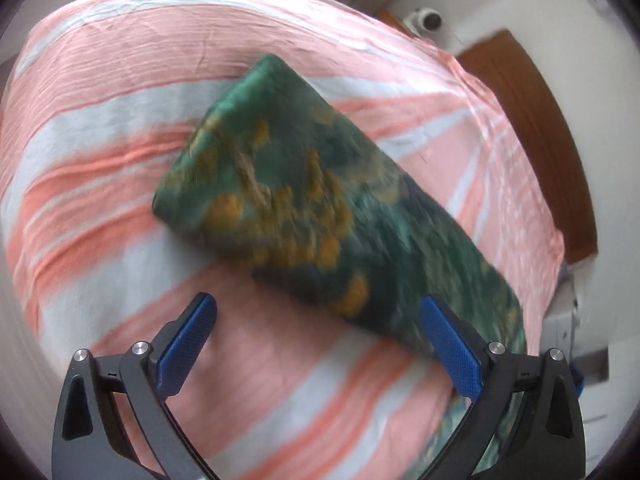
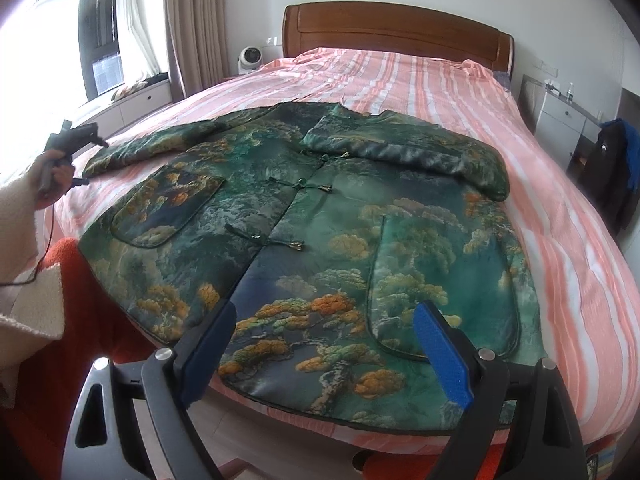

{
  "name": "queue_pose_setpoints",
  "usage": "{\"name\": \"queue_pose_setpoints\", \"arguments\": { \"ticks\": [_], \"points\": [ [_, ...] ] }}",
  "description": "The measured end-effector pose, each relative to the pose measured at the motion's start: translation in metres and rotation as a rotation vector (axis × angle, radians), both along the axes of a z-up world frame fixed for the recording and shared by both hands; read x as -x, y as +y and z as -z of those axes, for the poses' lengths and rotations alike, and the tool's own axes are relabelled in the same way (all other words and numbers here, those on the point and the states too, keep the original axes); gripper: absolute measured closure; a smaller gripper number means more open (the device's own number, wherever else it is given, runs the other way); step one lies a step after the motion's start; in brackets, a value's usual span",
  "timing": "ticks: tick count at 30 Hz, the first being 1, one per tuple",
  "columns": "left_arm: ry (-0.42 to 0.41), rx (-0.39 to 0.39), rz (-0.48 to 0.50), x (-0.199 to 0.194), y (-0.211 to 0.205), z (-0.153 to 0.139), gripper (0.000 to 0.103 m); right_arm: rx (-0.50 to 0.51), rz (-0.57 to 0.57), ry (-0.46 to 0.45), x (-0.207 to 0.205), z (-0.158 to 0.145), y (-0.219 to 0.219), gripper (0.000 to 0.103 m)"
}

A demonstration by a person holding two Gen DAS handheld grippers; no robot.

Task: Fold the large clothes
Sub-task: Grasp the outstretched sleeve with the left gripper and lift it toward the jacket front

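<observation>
A green jacket (image 2: 320,240) patterned with gold and orange trees lay spread face up across the foot of a bed (image 2: 460,80) covered in pink and white stripes. One sleeve (image 2: 404,148) was folded across the chest; the other sleeve (image 1: 320,208) stretched toward the bed's window-side edge. The left hand-held gripper (image 1: 320,344) hovered over that outstretched sleeve, jaws spread and empty. The right hand-held gripper (image 2: 324,344) hung above the hem at the foot edge, jaws also spread, holding nothing.

The jacket (image 2: 320,216) is lying spread across the bed's (image 2: 460,84) foot end, one sleeve (image 2: 404,148) folded over its chest, collar toward the headboard (image 2: 396,32).
</observation>
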State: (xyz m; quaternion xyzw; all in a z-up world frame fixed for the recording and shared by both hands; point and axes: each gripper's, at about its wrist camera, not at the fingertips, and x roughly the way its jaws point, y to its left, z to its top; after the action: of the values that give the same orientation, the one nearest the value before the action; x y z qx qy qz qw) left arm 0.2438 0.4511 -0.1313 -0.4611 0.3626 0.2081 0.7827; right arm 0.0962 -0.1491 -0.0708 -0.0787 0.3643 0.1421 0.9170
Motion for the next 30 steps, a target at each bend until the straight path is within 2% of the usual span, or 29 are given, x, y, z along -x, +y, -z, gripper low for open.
{"name": "queue_pose_setpoints", "arguments": {
  "ticks": [2,3,5,6,7,9,10,11,13,16,18,20,22,24,26,28,29,30],
  "points": [
    [-0.018,-0.017,-0.050,-0.005,0.006,0.001,0.004,0.013,-0.014,0.010,0.002,0.001,0.007,0.013],
    [-0.030,-0.029,-0.069,-0.008,0.009,0.001,0.011,0.014,-0.020,0.014,0.002,0.002,0.009,0.013],
    [-0.027,-0.070,-0.083,-0.017,0.010,-0.002,0.046,0.018,-0.031,0.021,0.004,0.003,0.013,0.013],
    [0.018,-0.116,-0.066,-0.026,0.009,-0.005,0.084,0.020,-0.034,0.023,0.005,0.004,0.014,0.013],
    [0.043,-0.143,-0.042,-0.033,0.007,-0.009,0.089,0.019,-0.037,0.026,0.005,0.005,0.016,0.013],
    [0.053,-0.241,0.009,-0.041,-0.002,-0.036,0.092,0.014,-0.040,0.031,0.005,0.007,0.016,0.013],
    [0.033,-0.330,0.064,-0.052,-0.020,-0.065,0.093,0.009,-0.040,0.031,0.005,0.007,0.016,0.013],
    [0.016,-0.387,0.101,-0.060,-0.033,-0.085,0.093,-0.003,-0.040,0.026,0.005,0.008,0.014,0.013],
    [-0.070,-0.521,0.219,-0.079,-0.081,-0.147,0.093,-0.020,-0.039,0.016,0.005,0.007,0.011,0.013],
    [-0.219,-0.689,0.424,-0.106,-0.176,-0.228,0.093,-0.048,-0.032,0.009,0.004,0.009,0.003,0.013],
    [-0.301,-0.772,0.565,-0.122,-0.244,-0.262,0.093,-0.065,-0.021,0.004,0.003,0.009,-0.002,0.013],
    [-0.359,-0.822,0.710,-0.137,-0.315,-0.278,0.093,-0.084,-0.001,-0.004,0.005,0.008,-0.010,0.013],
    [-0.388,-0.835,0.838,-0.152,-0.379,-0.275,0.092,-0.096,0.015,-0.010,0.008,0.008,-0.017,0.013],
    [-0.372,-0.827,0.960,-0.167,-0.440,-0.251,0.090,-0.101,0.038,-0.018,0.013,0.008,-0.026,0.013],
    [-0.307,-0.801,1.069,-0.180,-0.482,-0.215,0.077,-0.104,0.066,-0.019,0.019,0.010,-0.036,0.013],
    [-0.165,-0.786,1.161,-0.190,-0.520,-0.161,0.035,-0.114,0.091,-0.015,0.024,0.012,-0.046,0.013],
    [-0.100,-0.791,1.182,-0.192,-0.532,-0.137,0.030,-0.120,0.103,-0.012,0.027,0.013,-0.051,0.013],
    [-0.063,-0.793,1.199,-0.190,-0.538,-0.119,0.030,-0.123,0.111,-0.010,0.029,0.013,-0.055,0.013]
  ]
}}
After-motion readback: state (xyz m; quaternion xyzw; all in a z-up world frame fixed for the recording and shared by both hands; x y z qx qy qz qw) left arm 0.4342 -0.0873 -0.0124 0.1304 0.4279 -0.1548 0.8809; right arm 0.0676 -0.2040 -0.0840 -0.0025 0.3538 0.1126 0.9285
